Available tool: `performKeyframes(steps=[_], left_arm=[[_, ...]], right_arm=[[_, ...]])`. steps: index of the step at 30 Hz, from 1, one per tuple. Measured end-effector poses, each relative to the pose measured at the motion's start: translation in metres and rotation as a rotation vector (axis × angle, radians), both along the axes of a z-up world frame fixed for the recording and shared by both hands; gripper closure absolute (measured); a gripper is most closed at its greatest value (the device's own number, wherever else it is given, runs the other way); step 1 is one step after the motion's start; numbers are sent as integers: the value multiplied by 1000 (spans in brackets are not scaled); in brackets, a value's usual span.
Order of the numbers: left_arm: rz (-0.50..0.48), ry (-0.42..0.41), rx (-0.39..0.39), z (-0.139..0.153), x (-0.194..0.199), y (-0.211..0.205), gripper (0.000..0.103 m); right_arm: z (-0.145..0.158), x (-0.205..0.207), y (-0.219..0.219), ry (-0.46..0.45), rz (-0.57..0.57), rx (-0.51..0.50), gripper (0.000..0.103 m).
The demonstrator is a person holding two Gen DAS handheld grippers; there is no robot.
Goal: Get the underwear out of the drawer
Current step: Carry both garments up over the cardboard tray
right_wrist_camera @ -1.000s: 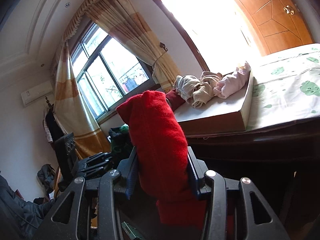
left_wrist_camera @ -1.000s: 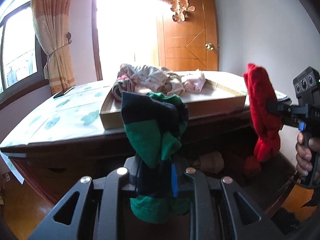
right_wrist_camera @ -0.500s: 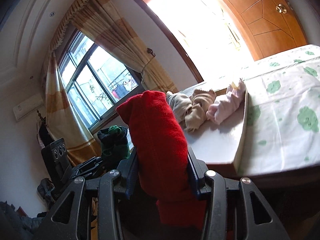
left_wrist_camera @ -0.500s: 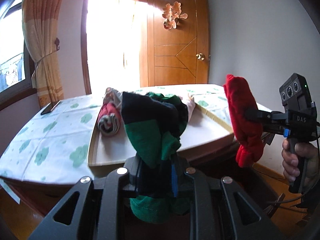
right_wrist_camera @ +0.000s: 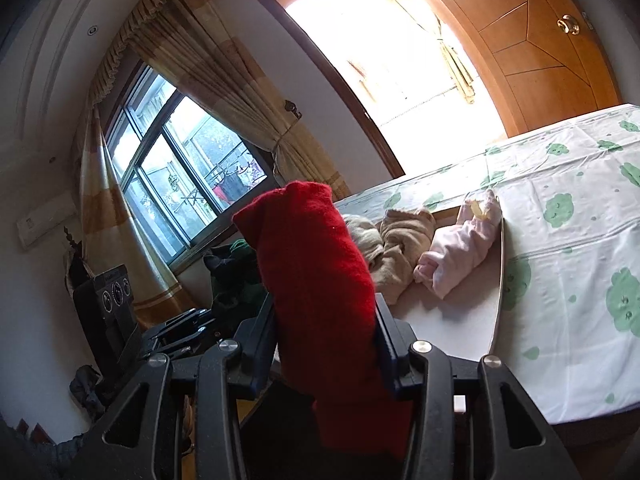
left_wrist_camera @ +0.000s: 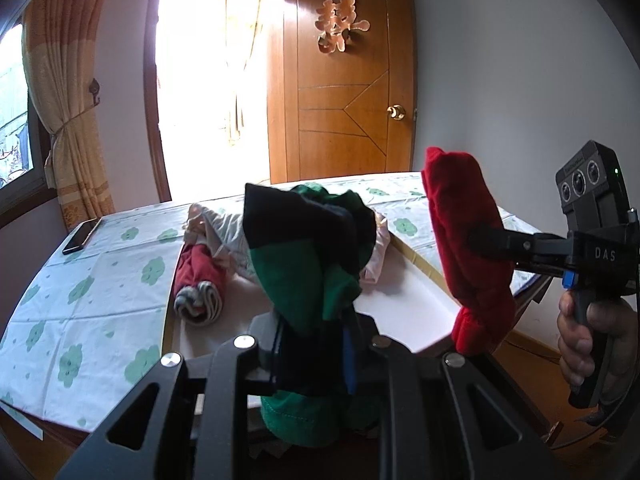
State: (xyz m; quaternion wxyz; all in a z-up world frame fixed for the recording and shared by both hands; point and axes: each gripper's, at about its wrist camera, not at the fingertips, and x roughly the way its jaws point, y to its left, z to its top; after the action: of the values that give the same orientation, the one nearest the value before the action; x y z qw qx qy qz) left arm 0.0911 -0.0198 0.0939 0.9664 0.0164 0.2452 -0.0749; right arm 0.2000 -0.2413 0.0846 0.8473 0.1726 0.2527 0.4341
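Above the bench, the left tool clamps a green-and-navy pair of underwear and the right tool a red pair, each best carried level over the white tray and released only once low.

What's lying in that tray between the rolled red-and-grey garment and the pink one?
A crumpled beige bundle lies between the red-and-grey roll and the pink garment; the right wrist view shows it best.

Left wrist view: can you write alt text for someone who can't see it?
The left gripper is shut on a green and navy garment, while the right gripper holds a red garment beside it. Behind them, rolled clothes lie on a shallow tray.
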Motion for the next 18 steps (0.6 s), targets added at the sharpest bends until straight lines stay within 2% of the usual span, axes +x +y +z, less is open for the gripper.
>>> performKeyframes(steps=[6, 18], left_arm=[[10, 29, -9, 8, 31, 1, 82], [60, 86, -107, 20, 95, 16, 82]], right_arm=[[13, 28, 8, 4, -49, -29, 56], [24, 78, 33, 46, -109, -64, 56]])
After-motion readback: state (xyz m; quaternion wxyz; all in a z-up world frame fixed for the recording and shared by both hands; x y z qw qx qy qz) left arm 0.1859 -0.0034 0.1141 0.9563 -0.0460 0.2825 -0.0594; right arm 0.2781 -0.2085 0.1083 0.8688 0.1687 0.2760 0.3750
